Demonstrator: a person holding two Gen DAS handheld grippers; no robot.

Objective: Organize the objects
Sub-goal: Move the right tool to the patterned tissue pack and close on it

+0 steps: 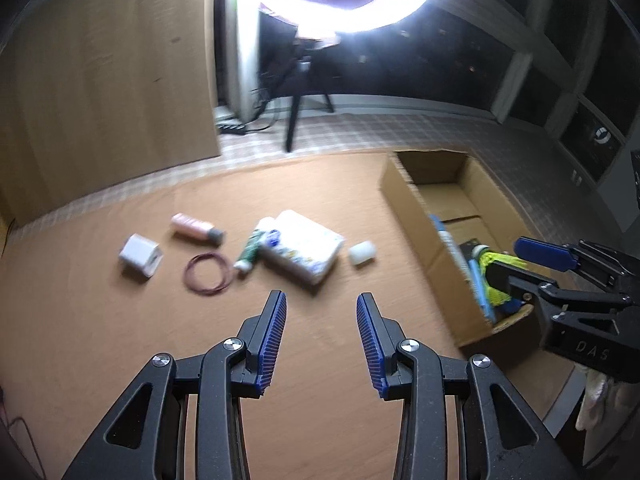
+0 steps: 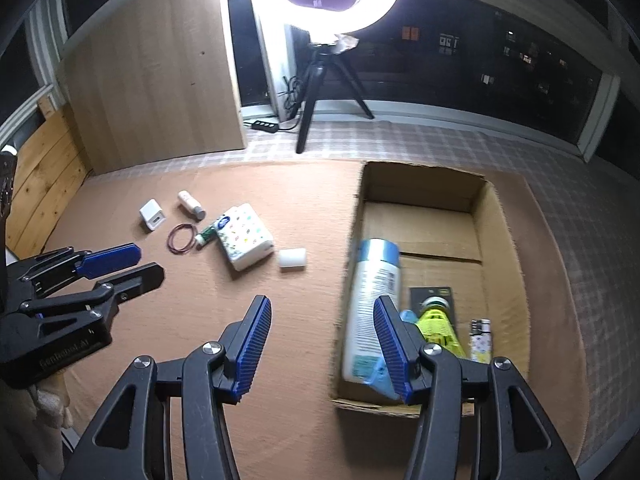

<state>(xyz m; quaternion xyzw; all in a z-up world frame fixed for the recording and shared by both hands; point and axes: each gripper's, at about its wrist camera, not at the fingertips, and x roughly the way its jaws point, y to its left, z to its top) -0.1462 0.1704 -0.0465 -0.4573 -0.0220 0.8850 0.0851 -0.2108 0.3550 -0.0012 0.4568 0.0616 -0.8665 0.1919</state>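
Note:
Loose items lie on the brown mat (image 2: 280, 320): a white charger cube (image 1: 140, 255) (image 2: 153, 215), a pink bottle (image 1: 196, 229) (image 2: 191, 204), a red rubber band (image 1: 208, 273) (image 2: 182, 239), a green tube (image 1: 250, 252) (image 2: 206, 236), a white dotted pack (image 1: 302, 246) (image 2: 246, 236) and a small white cylinder (image 1: 362, 253) (image 2: 293, 258). The open cardboard box (image 1: 416, 216) (image 2: 500, 240) holds a white spray can (image 2: 372, 300), a yellow-green item (image 2: 438, 326) and a lighter (image 2: 480, 340). My left gripper (image 1: 321, 300) (image 2: 136, 264) is open and empty. My right gripper (image 2: 322, 304) (image 1: 508, 258) is open and empty above the box's left wall.
A ring light on a black tripod (image 2: 312, 92) stands behind the mat on checked flooring. A wooden panel (image 2: 152, 80) stands at the back left, with a power strip (image 2: 266, 125) beside it. Dark windows run along the back.

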